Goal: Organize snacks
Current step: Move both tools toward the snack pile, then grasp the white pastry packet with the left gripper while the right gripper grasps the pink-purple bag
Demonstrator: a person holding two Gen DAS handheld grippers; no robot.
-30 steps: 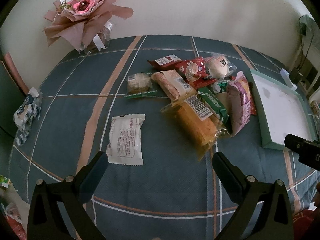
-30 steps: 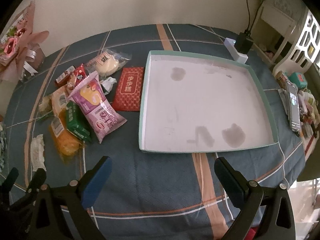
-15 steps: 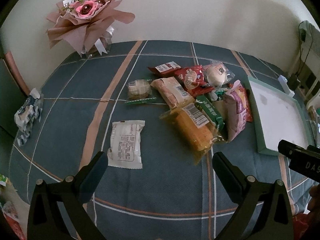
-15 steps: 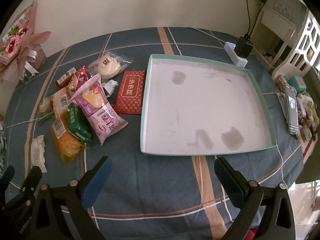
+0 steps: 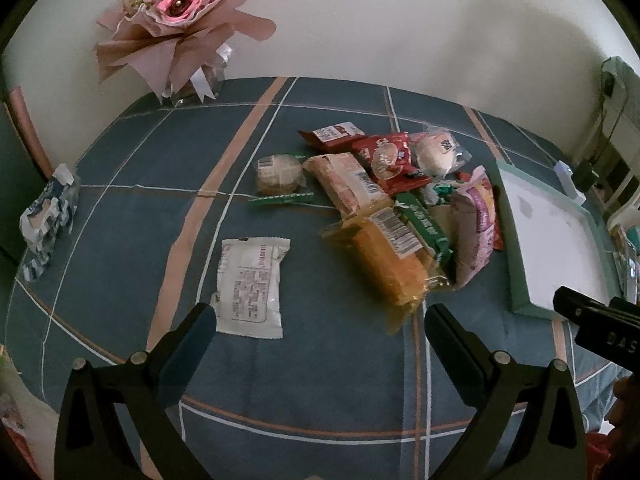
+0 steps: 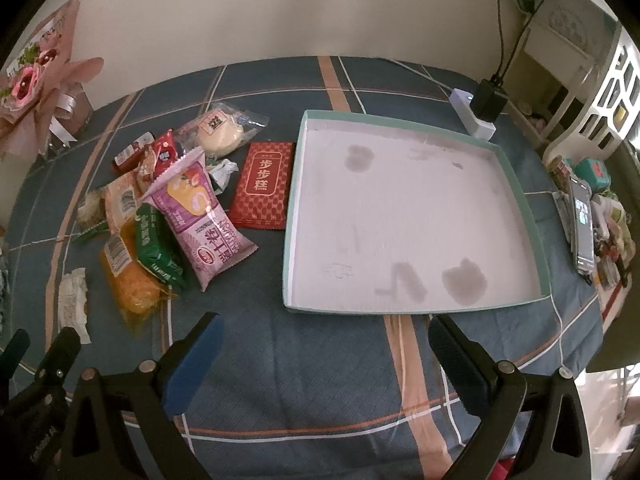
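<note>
Several snack packets lie in a pile on the blue checked cloth: an orange packet, a green bar, a pink-purple bag, a red flat packet and a round bun in clear wrap. A white packet lies apart, just beyond my left gripper, which is open and empty. A shallow white tray with a teal rim lies right of the pile, with nothing in it. My right gripper is open and empty, just before the tray's near edge.
A pink flower bouquet stands at the far left by the wall. A tissue pack lies at the left edge. A power strip with charger sits behind the tray. A phone and small items lie at the right.
Both grippers have drawn back and tilted a little; the snacks and tray now sit slightly farther away. Nothing on the cloth has moved. Both grippers stay open.
</note>
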